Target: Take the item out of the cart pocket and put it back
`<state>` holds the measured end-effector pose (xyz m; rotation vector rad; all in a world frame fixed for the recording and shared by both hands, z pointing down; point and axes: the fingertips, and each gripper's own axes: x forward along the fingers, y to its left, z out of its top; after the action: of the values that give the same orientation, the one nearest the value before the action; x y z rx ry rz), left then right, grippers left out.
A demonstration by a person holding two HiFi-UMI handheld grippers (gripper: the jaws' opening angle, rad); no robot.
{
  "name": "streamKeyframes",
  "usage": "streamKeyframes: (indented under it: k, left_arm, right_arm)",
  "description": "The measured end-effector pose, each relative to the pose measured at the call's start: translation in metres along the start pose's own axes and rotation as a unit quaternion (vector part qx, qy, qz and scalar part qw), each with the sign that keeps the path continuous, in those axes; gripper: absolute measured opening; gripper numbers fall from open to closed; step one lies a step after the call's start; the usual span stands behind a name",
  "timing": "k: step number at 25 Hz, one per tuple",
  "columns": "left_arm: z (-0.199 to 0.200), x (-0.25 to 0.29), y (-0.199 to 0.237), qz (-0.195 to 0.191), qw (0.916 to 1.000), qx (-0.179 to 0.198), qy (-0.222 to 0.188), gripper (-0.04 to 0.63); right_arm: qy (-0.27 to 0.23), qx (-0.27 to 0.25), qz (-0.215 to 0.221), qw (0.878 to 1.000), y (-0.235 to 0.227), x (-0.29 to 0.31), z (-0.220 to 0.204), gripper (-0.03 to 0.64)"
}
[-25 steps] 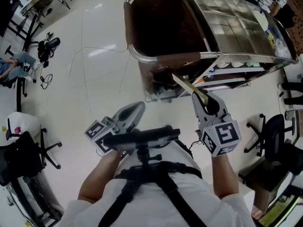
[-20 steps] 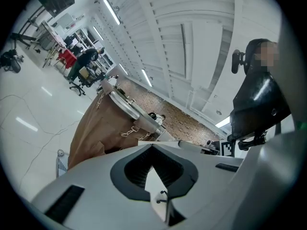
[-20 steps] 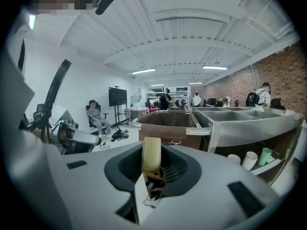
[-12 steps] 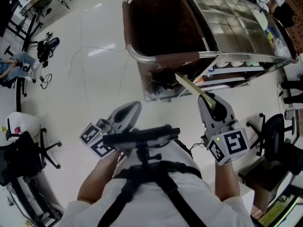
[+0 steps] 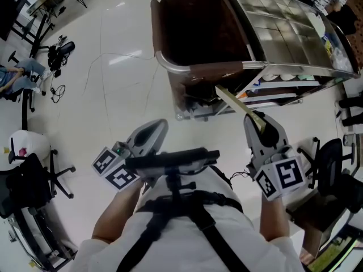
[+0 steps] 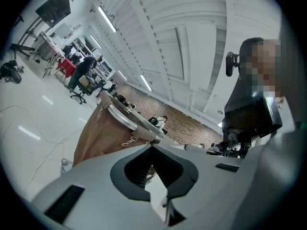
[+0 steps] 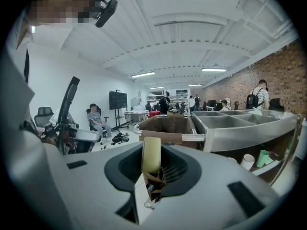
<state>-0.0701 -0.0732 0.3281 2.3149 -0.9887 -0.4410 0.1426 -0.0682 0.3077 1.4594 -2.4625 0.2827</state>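
The left gripper point(image 5: 157, 130) hangs low on the left over the pale floor point(image 5: 96, 89), short of the cart point(image 5: 211, 71) and touching nothing. In the left gripper view its jaws are pressed together at the tips with nothing between them point(image 6: 152, 150), and beyond them the cart's brown bag point(image 6: 102, 134) hangs from its metal rail.

Further right, the head view looks down into that bag's dark pocket point(image 5: 195, 30), open at the top. The cart's steel top point(image 5: 278, 33), divided into compartments, lies beside it on the right.

Below the padded rail, a long, flat, pale yellow item point(image 5: 235, 103) slants through the air. It is outside the pocket; its far end points at the cart's front just under the rail (whether it touches there cannot be made out).

The near end of the item is pinched in the right gripper point(image 5: 260, 122), which is on the right, near the cart's front. In the right gripper view the jaws point(image 7: 152, 169) stand part-way apart, closed on the item point(image 7: 152, 155), which is seen end-on and rises in front of the brown bag.
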Motion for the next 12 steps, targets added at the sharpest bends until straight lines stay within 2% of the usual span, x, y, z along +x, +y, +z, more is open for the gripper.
streamKeyframes:
  k: [12]
  left_arm:
    - [-0.0028,0.0008,0.0043,0.011,0.9999,-0.001,0.008,-0.006]
  right_arm:
    - [0.004,0.010,0.010,1.000,-0.0003,0.0051,-0.0014,0.074]
